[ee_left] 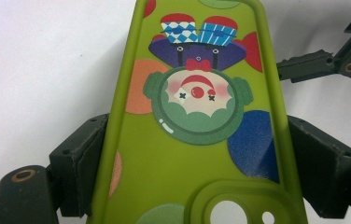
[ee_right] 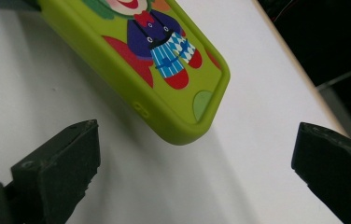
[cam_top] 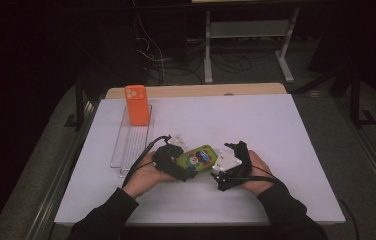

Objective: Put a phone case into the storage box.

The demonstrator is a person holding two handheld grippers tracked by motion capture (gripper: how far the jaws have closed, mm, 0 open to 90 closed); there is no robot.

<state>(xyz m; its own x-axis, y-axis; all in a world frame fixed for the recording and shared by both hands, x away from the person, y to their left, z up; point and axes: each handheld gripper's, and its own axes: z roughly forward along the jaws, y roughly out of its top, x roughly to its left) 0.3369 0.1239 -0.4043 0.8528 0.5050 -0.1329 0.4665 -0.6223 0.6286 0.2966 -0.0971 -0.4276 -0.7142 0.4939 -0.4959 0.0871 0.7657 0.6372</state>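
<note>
From the high view, the green phone case (cam_top: pixel 199 158) hung over the white table (cam_top: pixel 276 130) between both grippers. The left gripper (ee_left: pixel 192 154) pinched its edges; slippery sides could slide free. The right gripper (ee_right: pixel 197 177) gaped, risking a knock

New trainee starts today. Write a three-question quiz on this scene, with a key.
1. True or false: the left gripper is shut on the green phone case.
2. The right gripper is: A) open, B) shut on the case.
3. What stands in the wire rack?

Key: 1 true. 2 A; the case's end lies ahead of its spread jaws. 3 The orange phone case.
</note>
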